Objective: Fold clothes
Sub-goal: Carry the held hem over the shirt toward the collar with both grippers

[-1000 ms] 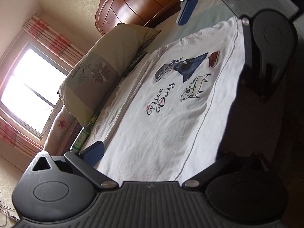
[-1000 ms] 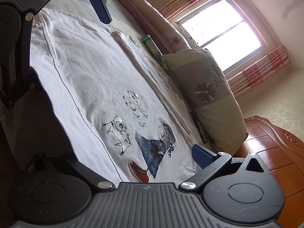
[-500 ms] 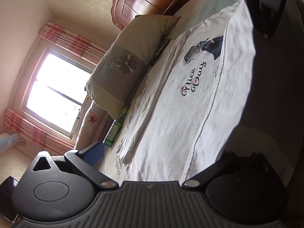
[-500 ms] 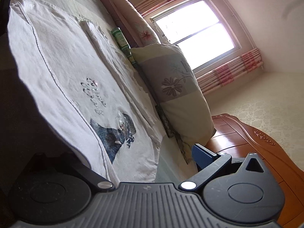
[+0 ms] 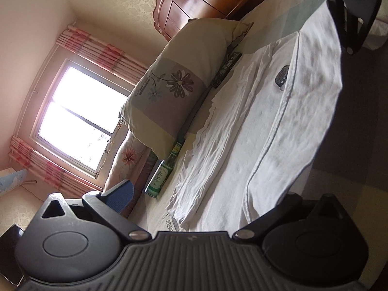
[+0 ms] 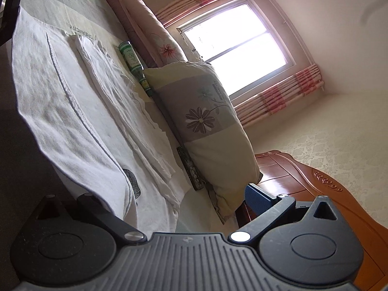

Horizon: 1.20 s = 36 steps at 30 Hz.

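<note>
Item: white T-shirt (image 5: 242, 169), on the bed (image 5: 274, 19) beside the pillow (image 5: 174, 89) and green bottle (image 5: 161, 174).
Condition: your left gripper (image 5: 194, 194) and right gripper (image 6: 184, 201) each show one blue finger standing clear; whether the other finger bears on cloth, you cannot tell.
Change: a second ago the print lay fully exposed; now the near hemmed edge rides over it, covering nearly all.
Meaning: lengthwise fold under way; lay the edge down next.
</note>
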Available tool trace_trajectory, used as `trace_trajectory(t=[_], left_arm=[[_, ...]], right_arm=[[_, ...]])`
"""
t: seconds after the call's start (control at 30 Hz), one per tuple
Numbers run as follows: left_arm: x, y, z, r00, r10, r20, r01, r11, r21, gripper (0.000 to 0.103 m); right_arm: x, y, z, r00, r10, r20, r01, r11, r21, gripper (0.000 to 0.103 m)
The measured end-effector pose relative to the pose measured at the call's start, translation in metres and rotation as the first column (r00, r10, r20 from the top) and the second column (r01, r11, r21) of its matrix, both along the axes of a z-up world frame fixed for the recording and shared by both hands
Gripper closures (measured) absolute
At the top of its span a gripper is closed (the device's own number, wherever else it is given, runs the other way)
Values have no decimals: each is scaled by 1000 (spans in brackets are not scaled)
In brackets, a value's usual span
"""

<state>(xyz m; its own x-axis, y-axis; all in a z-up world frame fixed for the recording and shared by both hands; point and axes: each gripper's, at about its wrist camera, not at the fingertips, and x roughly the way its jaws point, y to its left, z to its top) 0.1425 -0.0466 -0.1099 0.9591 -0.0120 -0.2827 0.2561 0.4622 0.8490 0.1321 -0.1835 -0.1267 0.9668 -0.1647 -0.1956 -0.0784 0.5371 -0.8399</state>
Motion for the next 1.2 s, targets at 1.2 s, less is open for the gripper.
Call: trace_trajectory(t=[1.2], left_arm=[[233, 15, -11, 999, 8, 49, -6, 999, -40, 0]], right_arm=[[232, 3, -15, 997, -53, 55, 53, 999, 4, 0]])
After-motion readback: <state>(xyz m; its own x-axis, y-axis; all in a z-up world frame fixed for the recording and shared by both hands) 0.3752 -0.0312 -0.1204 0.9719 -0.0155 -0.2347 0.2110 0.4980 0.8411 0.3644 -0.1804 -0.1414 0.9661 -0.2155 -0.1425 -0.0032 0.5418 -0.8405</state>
